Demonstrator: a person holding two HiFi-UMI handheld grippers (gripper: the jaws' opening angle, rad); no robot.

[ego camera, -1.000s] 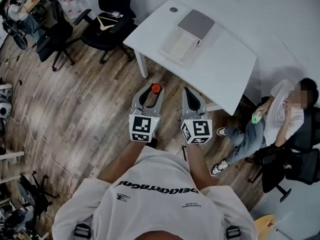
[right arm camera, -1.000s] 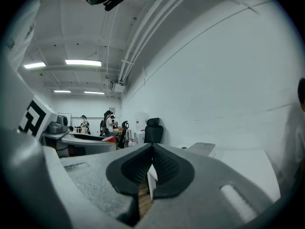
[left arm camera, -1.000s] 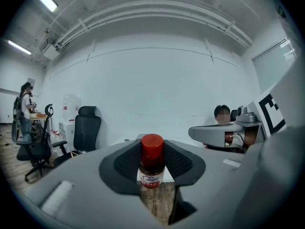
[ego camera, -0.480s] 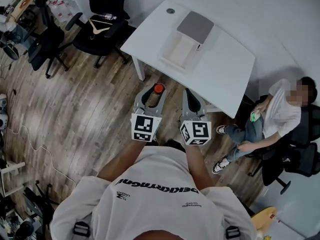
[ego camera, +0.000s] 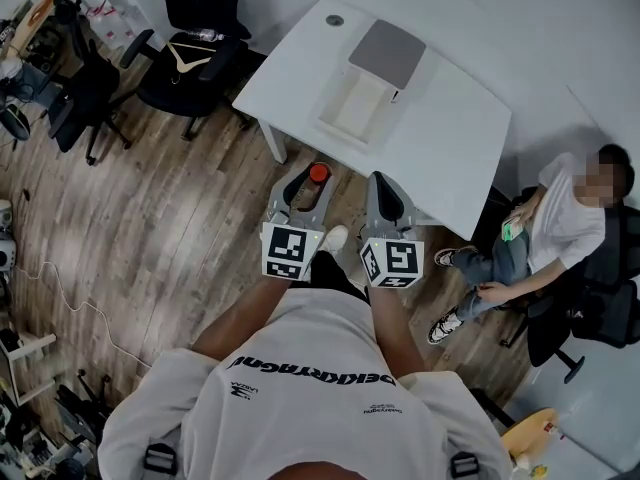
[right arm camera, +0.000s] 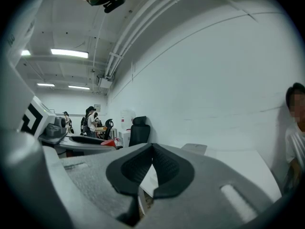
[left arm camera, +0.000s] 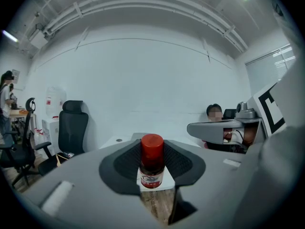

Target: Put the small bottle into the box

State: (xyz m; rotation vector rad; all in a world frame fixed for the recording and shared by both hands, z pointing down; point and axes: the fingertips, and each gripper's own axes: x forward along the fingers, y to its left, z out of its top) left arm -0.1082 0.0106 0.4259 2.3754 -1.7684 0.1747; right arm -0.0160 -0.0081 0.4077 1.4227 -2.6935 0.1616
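I have the small bottle [left arm camera: 152, 162] in the left tongs [ego camera: 306, 184]. Their jaws stand fairly wide, each ribbed black pad pressing a side of the bottle's body, so it rides upright with its cap clear above the pads. I judge this the safest way to carry a round, smooth thing that could roll out of a looser hold. It is a stubby cylinder with a glossy red cap and a white-and-red label round a darker body. It hangs in the air over the wood-plank floor [ego camera: 150, 218], short of the table [ego camera: 450, 138] and not yet over it. The right tongs [right arm camera: 150, 166] are closed pad against pad with nothing between them, and I hold them level beside the left ones. One pair is enough for so light a load, I think, and the other is there should the box need steadying. The box [ego camera: 352, 106] lies on the table near its far side, a shallow pale rectangle with its flat grey lid [ego camera: 391, 52] tipped back behind it (open and waiting, as far as I can tell from above). The table is matt white with rounded corners, and a person [ego camera: 560, 228] sits on a chair just beyond its right end, well clear of my path.
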